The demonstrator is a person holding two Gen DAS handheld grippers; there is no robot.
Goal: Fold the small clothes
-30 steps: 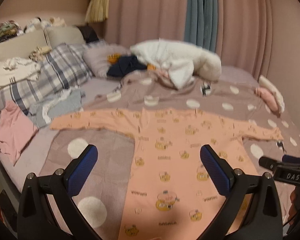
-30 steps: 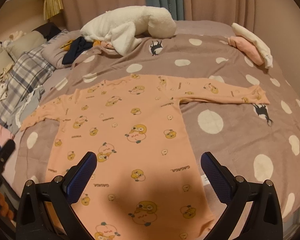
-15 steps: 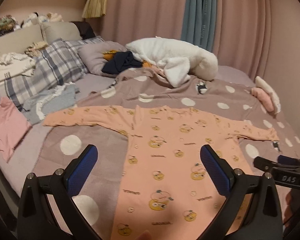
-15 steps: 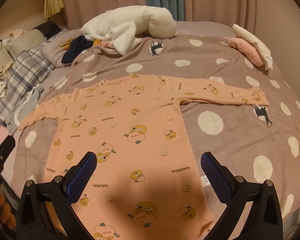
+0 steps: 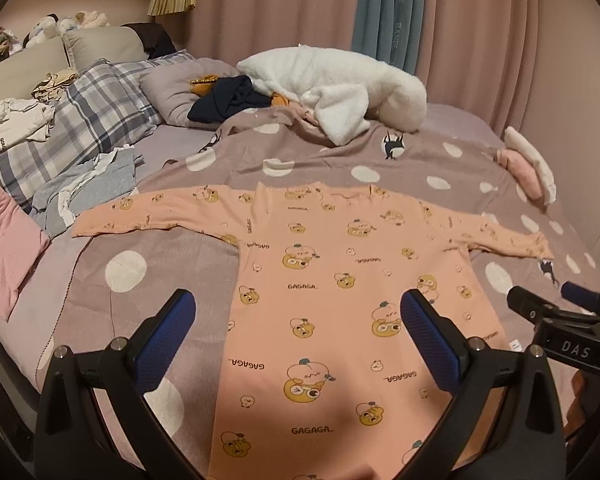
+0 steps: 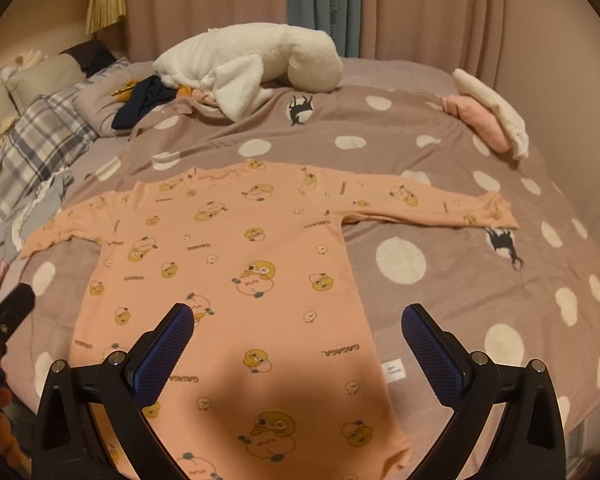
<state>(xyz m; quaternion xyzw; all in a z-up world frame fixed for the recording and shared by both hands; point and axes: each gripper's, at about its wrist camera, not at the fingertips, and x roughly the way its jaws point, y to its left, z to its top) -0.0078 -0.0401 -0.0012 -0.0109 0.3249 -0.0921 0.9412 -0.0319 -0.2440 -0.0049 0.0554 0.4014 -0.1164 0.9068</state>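
Note:
A peach long-sleeved garment [image 5: 340,288] [image 6: 236,264] printed with yellow cartoon figures lies flat on the dotted mauve blanket [image 5: 152,264] [image 6: 460,280], both sleeves stretched out sideways. My left gripper [image 5: 298,312] hovers open above its lower left part, holding nothing. My right gripper [image 6: 296,322] hovers open above the lower right hem, also empty. A white label [image 6: 392,371] sticks out at the garment's right edge. In the left wrist view the right gripper [image 5: 568,308] shows at the right edge; in the right wrist view, the left gripper [image 6: 4,312] at the left edge.
A white fleece bundle [image 5: 340,92] and dark clothes [image 5: 228,100] lie at the bed's far side. Plaid pillows [image 5: 80,128], grey clothes [image 5: 88,188] and a pink garment [image 5: 4,248] sit on the left. Folded pink and white items [image 6: 488,116] rest far right. Curtains [image 6: 420,8] hang behind.
Both grippers have pulled back and tilted a little, so the garment sits slightly farther away and more of the room shows. Jaws stay open; the garment has not moved.

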